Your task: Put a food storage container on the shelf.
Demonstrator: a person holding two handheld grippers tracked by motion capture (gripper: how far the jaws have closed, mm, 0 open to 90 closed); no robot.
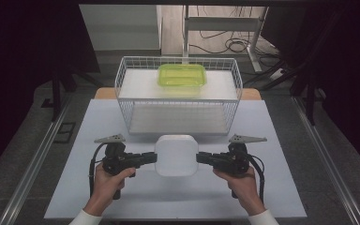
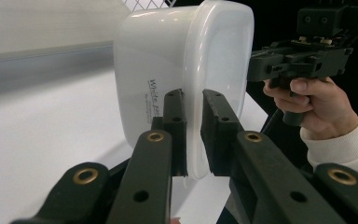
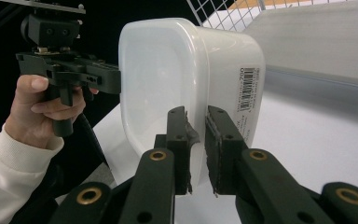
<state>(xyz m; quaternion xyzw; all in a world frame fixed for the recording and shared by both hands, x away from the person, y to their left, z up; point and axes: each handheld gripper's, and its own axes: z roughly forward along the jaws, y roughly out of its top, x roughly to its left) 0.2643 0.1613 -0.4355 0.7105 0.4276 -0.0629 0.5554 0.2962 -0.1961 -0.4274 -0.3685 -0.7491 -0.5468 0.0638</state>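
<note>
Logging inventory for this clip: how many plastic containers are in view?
2. A white container is held above the table between the left gripper and right gripper, clamped at its rim. A green container sits on the wire rack's top shelf.

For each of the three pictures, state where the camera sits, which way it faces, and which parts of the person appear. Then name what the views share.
High view: above the person's side, facing forward and down on the table; both forearms, left gripper, right gripper.
Left gripper view: on that gripper, looking along its jaws clamping the white container; opposite hand.
Right gripper view: mirrored.
Shared: the container and wire basket.
</note>
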